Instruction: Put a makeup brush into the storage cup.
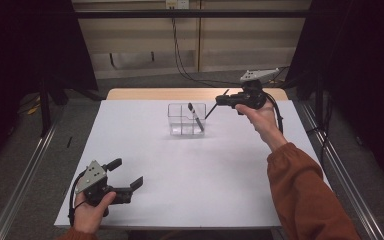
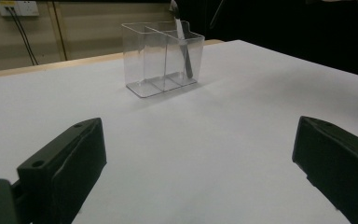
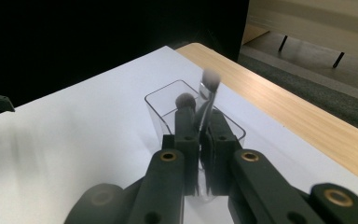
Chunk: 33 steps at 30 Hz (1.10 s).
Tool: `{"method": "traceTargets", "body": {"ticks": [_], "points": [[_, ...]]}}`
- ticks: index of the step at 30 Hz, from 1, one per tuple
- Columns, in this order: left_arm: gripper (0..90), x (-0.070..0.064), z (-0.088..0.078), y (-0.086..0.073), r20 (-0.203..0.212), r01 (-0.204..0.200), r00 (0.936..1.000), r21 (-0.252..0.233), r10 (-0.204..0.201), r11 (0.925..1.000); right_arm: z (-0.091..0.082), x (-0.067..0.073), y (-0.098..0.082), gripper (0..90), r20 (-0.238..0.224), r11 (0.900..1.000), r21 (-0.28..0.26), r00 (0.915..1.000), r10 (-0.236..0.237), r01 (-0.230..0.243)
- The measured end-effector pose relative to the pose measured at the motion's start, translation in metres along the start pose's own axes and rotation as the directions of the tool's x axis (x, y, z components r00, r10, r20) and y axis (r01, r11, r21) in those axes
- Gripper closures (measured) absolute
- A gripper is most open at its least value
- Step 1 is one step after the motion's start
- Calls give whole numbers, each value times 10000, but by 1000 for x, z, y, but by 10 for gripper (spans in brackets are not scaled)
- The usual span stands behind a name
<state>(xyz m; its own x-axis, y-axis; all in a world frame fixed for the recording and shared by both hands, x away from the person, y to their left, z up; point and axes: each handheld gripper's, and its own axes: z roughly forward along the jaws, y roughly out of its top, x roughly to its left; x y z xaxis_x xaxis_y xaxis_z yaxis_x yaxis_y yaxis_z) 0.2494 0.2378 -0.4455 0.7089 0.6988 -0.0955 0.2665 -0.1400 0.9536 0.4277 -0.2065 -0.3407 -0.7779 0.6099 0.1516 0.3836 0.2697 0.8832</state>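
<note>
High view: right tool clamped on slim pen, long axis slanting down-left toward clear holder mid-surface (one pen inside already), left tool wide, idle, farther off.

High view looks down; tool views close, sharing the clear holder.
</note>
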Motion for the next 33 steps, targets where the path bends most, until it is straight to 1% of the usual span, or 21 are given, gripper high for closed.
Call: {"method": "traceTargets", "body": {"ticks": [3, 5, 11, 17, 20, 26, 28, 29, 33], "points": [[26, 1, 0, 0, -122, -47, 9999, 111, 48, 9999, 3, -2, 4, 860, 55, 10000, 59, 10000, -6, 6], [26, 1, 0, 0, -102, -52, 9999, 106, 53, 9999, 6, -3, 5, 860, 60, 10000, 48, 10000, 68, -68], [26, 0, 0, 0, -94, -85, 9999, 111, 86, 9999, 17, -6, 5, 860, 222, 9992, 398, 9997, 68, -77], [26, 0, 1, 0, -102, -143, 9998, 145, 144, 9998, 24, -8, 8, 859, 221, 9971, 757, 9997, 70, -87], [26, 0, 0, 0, -95, -158, 9998, 160, 160, 9997, 27, -10, 8, 859, 258, 9960, 880, 9996, 124, -146], [26, 0, 1, 0, -67, -186, 9998, 172, 187, 9997, 32, -9, 7, 859, 241, 9944, 1052, 9997, 77, -102], [27, 0, 0, 0, -183, -245, 9995, 161, 248, 9996, 33, -9, 7, 859, 240, 9937, 1122, 9997, 29, -55], [29, 1, 0, 0, -184, -191, 9996, 136, 194, 9997, 34, -9, 7, 859, 249, 9931, 1172, 9997, 27, -56], [29, 2, -1, 0, -186, -196, 9996, 164, 199, 9997, 38, -9, 4, 859, 274, 9916, 1292, 9996, 5, -40]]}}
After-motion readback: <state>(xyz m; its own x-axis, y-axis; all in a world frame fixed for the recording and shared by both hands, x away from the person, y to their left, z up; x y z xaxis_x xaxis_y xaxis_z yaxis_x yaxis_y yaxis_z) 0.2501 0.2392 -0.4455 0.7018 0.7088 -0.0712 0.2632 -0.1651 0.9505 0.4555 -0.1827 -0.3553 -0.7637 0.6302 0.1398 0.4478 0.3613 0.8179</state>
